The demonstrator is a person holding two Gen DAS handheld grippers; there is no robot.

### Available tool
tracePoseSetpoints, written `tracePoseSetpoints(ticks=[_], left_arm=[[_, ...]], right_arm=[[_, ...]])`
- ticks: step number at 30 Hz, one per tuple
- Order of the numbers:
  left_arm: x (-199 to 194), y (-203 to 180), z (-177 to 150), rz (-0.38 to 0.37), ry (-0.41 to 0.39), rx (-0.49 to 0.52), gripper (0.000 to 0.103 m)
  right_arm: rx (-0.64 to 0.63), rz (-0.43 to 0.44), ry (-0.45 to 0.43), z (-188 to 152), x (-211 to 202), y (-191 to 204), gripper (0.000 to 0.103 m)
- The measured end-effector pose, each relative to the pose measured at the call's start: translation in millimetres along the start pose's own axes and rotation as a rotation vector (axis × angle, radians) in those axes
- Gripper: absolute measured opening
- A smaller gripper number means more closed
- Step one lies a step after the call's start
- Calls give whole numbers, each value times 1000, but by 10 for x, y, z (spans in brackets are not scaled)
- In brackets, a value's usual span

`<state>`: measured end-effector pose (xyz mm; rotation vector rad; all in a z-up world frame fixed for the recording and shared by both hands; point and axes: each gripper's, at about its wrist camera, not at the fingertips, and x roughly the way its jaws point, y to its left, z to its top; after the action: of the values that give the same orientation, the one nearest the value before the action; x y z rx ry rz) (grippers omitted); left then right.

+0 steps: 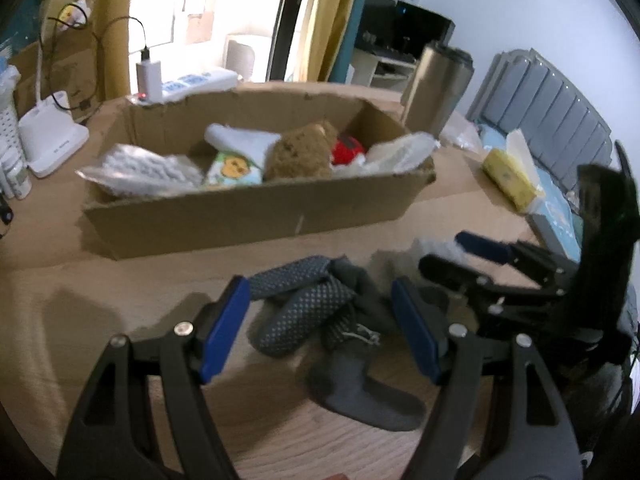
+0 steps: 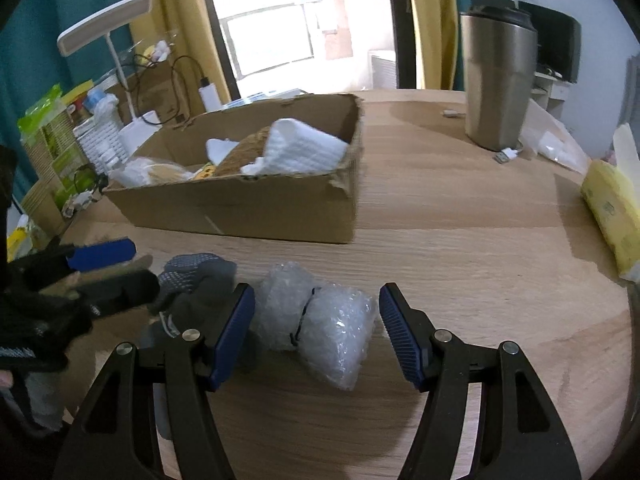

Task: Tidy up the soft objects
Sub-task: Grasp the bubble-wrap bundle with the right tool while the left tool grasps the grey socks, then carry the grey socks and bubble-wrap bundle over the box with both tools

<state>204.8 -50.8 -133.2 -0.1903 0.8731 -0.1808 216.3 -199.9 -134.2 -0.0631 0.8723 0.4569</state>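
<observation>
the left gripper [image 1: 320, 328] is held spread over a heap of grey socks [image 1: 320, 312] on the tabletop [image 1: 120, 288], nothing pinched. the right gripper [image 2: 316, 332] — also spread — is poised over a bubble-wrap bundle [image 2: 320, 320]. beyond, a cardboard box [image 1: 256, 212] is seen with soft things inside.

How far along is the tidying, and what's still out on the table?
Done: plush toy and white cloths sit in the cardboard box. In hand: nothing; left tool and right tool are open. Left: grey socks and bubble wrap on the table.
</observation>
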Motion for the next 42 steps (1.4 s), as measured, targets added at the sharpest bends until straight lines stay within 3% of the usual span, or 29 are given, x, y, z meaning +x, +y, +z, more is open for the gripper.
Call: tracePoseSetpoints(ticks=[7,13,21,23,28,33,42], left_arm=[[136,-141,-23,-11,42,43,75],[301,-218,-61,30,105,78,75],[326,-264,-90,49,103,129,72],[342,-285,-111,40,111,138,57],[333,-329,-126,31,115,173,38],[283,-395,-166,29,98,214,32],[54,-344,-117,14,28,220,32]], right_arm=[[30,-19,-8,-41,-61,-158,68],[51,-28,-17,-72,-90,-256,68],[55,-34,-19,-86,-103,-282,68],[54,-36,-17,-86,-96,-271,68],[46,-38,-13,-86,-89,-245,68],[13,-35,-11,-98,-82,-168,64],[-23,-20,-38,-66,-161,-25,60]])
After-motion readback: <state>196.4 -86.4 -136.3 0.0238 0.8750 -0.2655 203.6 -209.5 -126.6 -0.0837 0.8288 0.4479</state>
